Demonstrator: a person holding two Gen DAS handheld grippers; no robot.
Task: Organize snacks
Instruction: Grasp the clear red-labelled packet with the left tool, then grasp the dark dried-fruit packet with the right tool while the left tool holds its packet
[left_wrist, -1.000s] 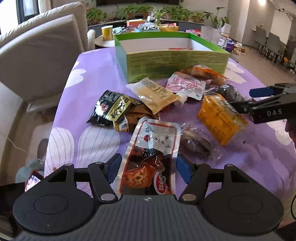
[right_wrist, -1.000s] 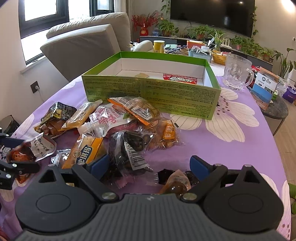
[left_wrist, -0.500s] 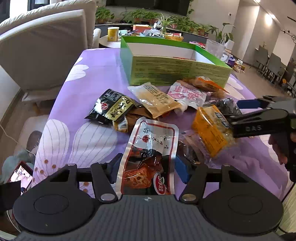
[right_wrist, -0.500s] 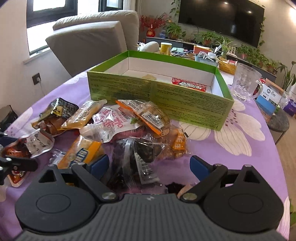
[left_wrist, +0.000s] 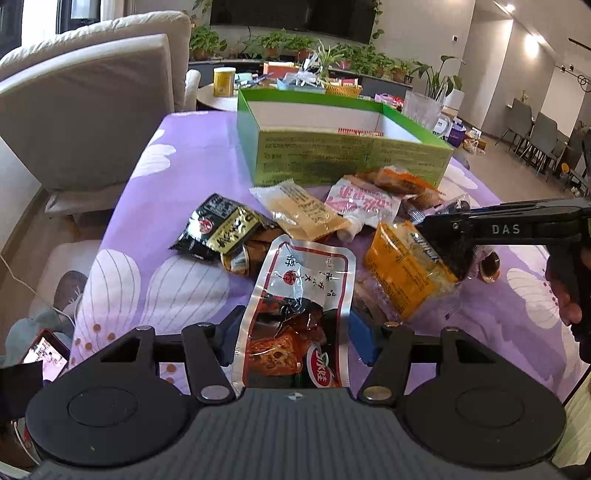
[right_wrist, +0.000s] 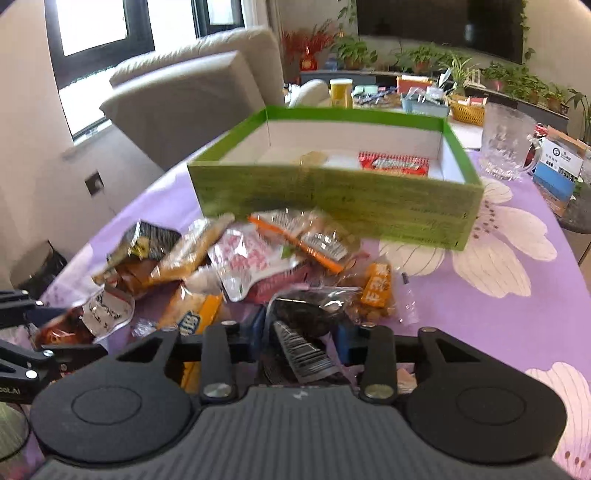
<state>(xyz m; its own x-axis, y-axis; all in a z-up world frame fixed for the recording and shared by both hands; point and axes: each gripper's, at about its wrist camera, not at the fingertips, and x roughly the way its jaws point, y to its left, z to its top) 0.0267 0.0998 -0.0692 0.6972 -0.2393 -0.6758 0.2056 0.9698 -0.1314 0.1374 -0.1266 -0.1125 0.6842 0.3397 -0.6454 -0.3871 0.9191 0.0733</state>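
My left gripper (left_wrist: 295, 332) is shut on a clear-and-red snack pouch (left_wrist: 299, 295) and holds it over the purple tablecloth. My right gripper (right_wrist: 301, 332) is shut on a dark clear-wrapped snack pack (right_wrist: 306, 325); it also shows in the left wrist view (left_wrist: 447, 247), lifted beside an orange packet (left_wrist: 406, 269). A loose pile of snacks lies in front of the green box (right_wrist: 332, 199): a black-gold packet (left_wrist: 221, 229), a tan packet (left_wrist: 303, 210) and a pink-white packet (left_wrist: 362, 203). The box holds a red packet (right_wrist: 393, 164).
A glass mug (right_wrist: 506, 144) and a small blue-white carton (right_wrist: 561, 170) stand right of the box. A beige armchair (left_wrist: 85, 107) is at the table's left. A phone (left_wrist: 44, 354) lies low at the left edge. The other gripper shows at the left (right_wrist: 22, 350).
My right gripper has closed on the dark snack pack and lifted it off the pile. My left gripper has stayed shut on the red pouch and risen slightly.
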